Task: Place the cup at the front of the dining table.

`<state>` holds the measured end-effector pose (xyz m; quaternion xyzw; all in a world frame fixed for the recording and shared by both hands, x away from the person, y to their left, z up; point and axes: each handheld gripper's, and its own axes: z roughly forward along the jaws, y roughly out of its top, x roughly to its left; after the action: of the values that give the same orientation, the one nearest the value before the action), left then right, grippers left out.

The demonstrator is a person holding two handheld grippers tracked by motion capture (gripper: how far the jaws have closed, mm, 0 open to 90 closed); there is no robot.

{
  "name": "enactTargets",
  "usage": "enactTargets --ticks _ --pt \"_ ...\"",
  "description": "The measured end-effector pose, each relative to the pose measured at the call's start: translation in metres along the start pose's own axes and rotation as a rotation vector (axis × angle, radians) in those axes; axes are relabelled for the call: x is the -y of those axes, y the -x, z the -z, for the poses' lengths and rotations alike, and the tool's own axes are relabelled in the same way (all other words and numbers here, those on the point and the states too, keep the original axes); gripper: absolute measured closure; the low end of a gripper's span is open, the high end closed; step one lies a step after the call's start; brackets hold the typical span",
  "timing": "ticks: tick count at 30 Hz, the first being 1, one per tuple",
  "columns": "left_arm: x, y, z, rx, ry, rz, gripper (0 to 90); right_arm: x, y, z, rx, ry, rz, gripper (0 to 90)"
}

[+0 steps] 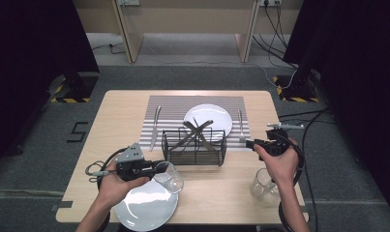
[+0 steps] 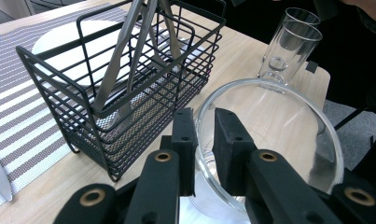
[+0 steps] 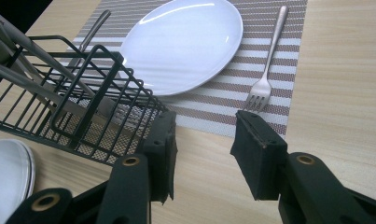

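Note:
My left gripper (image 1: 157,168) (image 2: 204,137) is shut on the rim of a clear glass (image 1: 170,177) (image 2: 279,135), one jaw inside the rim and one outside. The glass hangs tilted at the far edge of a white plate (image 1: 143,207) near the table's front. My right gripper (image 1: 250,143) (image 3: 202,135) stands open over bare wood with nothing between its jaws. Just beyond it a fork (image 1: 241,126) (image 3: 265,74) lies on the striped placemat (image 1: 168,108), beside a second white plate (image 1: 209,118) (image 3: 185,42).
A black wire basket (image 1: 195,145) (image 2: 106,93) (image 3: 69,102) holding several pieces of cutlery stands mid-table between the grippers. A knife (image 1: 155,126) lies at the placemat's left. Another clear glass (image 1: 262,186) (image 2: 290,46) stands at the front right, near the right forearm.

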<state>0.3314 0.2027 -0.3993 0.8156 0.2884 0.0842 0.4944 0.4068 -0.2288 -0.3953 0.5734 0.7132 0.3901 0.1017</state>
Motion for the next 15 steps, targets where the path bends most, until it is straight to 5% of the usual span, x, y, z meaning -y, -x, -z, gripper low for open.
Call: enactTargets --ticks 15 --pt "0.0018 -0.0028 0.0051 -0.01 0.002 0.007 78.5 -0.0002 0.0005 0.0009 -0.001 0.002 0.0 58.9"
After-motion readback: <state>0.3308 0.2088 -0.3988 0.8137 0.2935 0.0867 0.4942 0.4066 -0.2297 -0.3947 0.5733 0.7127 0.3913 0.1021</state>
